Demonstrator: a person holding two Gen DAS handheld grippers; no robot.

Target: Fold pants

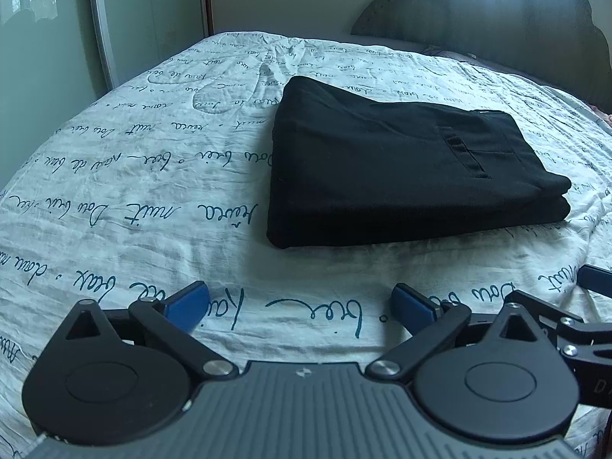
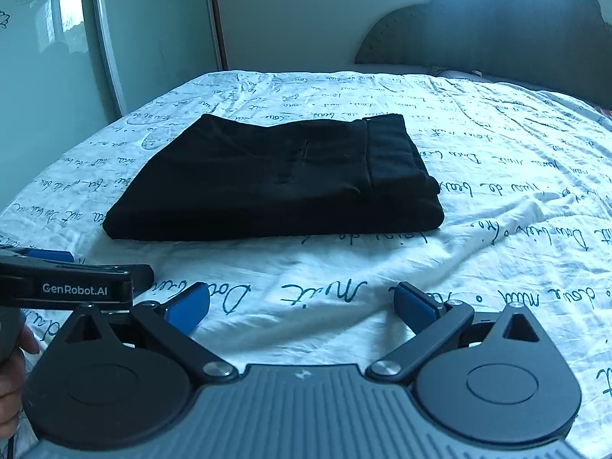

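Note:
Black pants [image 1: 401,168] lie folded into a flat stacked rectangle on the bed; they also show in the right wrist view [image 2: 283,183]. My left gripper [image 1: 300,302] is open and empty, held over the sheet a little short of the pants' near edge. My right gripper [image 2: 302,302] is open and empty too, also short of the pants. The left gripper's body [image 2: 72,287] shows at the left edge of the right wrist view, and part of the right gripper [image 1: 594,281] shows at the right edge of the left wrist view.
The bed has a white sheet with dark cursive writing [image 1: 153,176]. A dark padded headboard [image 1: 497,19] stands at the far right. Sliding wardrobe doors [image 2: 57,57] line the left side. Bare sheet [image 2: 516,176] lies around the pants.

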